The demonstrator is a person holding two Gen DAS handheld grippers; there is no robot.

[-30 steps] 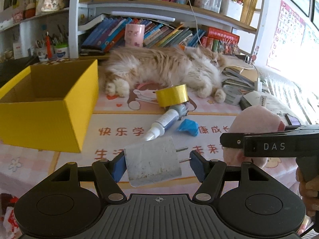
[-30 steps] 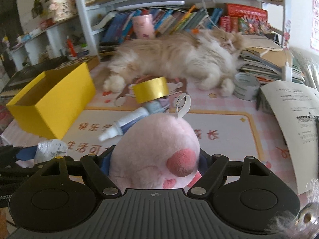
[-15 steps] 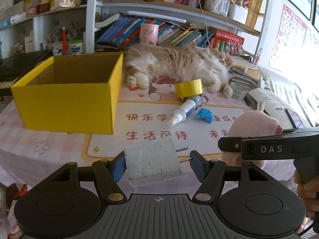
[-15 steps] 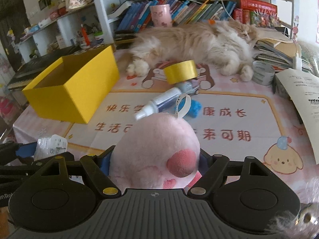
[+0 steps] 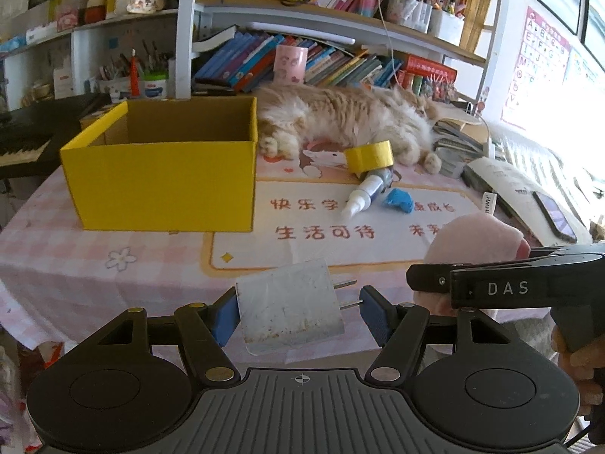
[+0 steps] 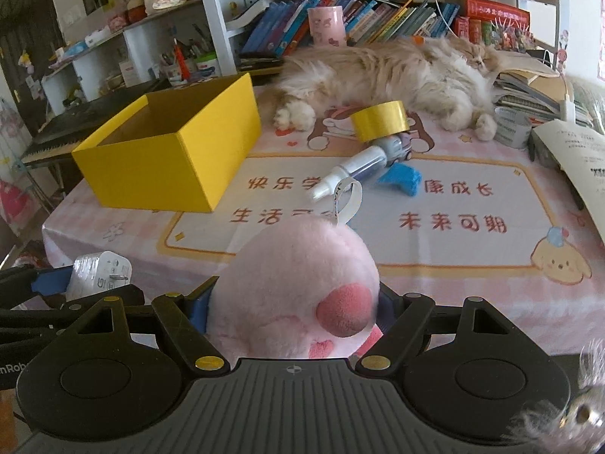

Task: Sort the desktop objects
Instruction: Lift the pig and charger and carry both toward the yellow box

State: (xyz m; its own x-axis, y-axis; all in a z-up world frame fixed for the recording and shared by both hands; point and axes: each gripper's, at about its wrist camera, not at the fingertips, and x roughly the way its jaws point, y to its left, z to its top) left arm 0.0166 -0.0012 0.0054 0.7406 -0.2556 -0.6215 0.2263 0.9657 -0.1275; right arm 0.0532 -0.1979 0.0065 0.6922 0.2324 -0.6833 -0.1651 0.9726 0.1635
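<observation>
1. Fingers of the left gripper [image 5: 298, 310] pinched a white plug [image 5: 289, 306], with its two prongs pointing right, held up just short of the table [image 5: 56, 261] edge.
2. The right gripper [image 6: 293, 312] squeezed a pink plush toy [image 6: 298, 283] between its jaws, also in the air near the table edge.
3. A yellow box [image 5: 162, 181] sat open on the table's left side.
4. Yellow tape [image 5: 370, 155], a white bottle [image 5: 365, 193] and a blue thing [image 5: 397, 200] lay close together by a sleeping cat [image 5: 348, 117].

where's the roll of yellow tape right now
In both wrist views the yellow tape roll sits mid-table, right of the yellow box, just before the cat's paws.
</observation>
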